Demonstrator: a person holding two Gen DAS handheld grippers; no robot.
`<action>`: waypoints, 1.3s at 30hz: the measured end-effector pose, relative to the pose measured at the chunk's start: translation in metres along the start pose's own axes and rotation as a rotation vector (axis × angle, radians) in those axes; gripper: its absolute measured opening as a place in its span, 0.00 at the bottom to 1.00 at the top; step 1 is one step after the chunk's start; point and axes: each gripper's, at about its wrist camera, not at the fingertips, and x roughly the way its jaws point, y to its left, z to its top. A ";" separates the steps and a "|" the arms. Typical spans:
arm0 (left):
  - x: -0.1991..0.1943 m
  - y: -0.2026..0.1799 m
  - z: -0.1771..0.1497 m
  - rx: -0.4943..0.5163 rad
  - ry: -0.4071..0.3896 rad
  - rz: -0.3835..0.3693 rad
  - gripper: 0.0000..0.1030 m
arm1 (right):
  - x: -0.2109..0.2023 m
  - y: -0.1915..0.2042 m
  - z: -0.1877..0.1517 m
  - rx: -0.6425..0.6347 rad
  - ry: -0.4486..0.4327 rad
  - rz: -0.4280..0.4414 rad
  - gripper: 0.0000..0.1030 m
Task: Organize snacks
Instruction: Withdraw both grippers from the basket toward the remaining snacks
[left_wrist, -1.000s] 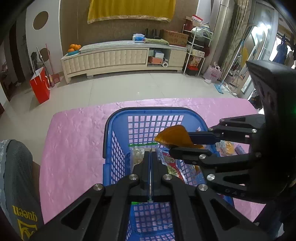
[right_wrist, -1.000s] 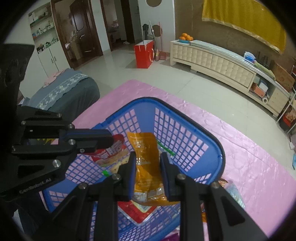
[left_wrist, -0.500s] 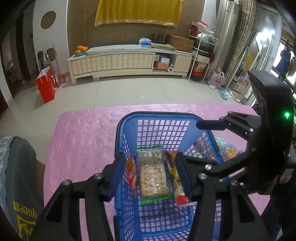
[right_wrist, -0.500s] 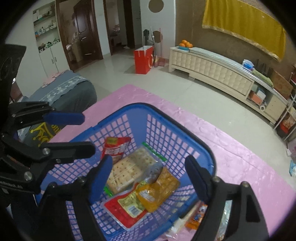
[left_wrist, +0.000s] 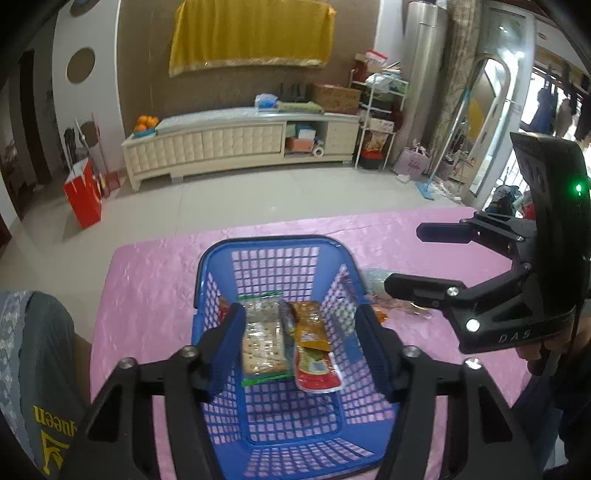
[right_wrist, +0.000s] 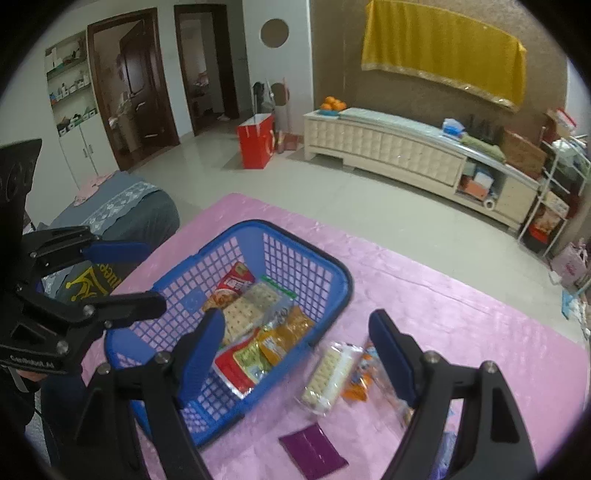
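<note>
Pink quilted cloth covers the counter (right_wrist: 461, 306), and on it stands the blue basket (right_wrist: 306, 254), the biggest of the task's things. Both tools are spread wide and carry nothing: the left tool (left_wrist: 301, 345) hangs above the basket's near end, looking down into it, while the right tool (right_wrist: 295, 350) hovers over the basket's right rim and the loose snacks beside it. Inside the basket lie a clear cracker pack (left_wrist: 263, 339) along the basket's length, a red pouch (right_wrist: 231, 282) against the far-left wall, an orange packet (left_wrist: 309, 325) and a red-and-green packet (left_wrist: 317, 367) on the right side, the last two overlapping. Still outside, on the cloth just right of the basket, sits a second cracker pack (right_wrist: 327, 373), its long axis running from the tool toward the far side of the counter, lying almost between the right tool's fingers and a little below them. Touching it on the right is a small orange wrapper (right_wrist: 360, 380); nearer the camera lies a flat purple packet (right_wrist: 314, 452). The right hand is clearly the nearer one for these, so the next pick is probably a short descent onto the cracker pack.
</note>
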 end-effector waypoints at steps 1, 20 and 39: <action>-0.004 -0.005 0.000 0.010 -0.005 0.000 0.58 | -0.006 0.000 -0.001 0.003 -0.004 -0.008 0.81; -0.041 -0.091 -0.026 0.151 -0.040 -0.002 0.76 | -0.070 -0.007 -0.060 0.032 -0.042 -0.052 0.82; -0.018 -0.111 -0.131 -0.146 0.027 0.207 0.76 | 0.000 -0.017 -0.149 -0.101 0.097 0.130 0.82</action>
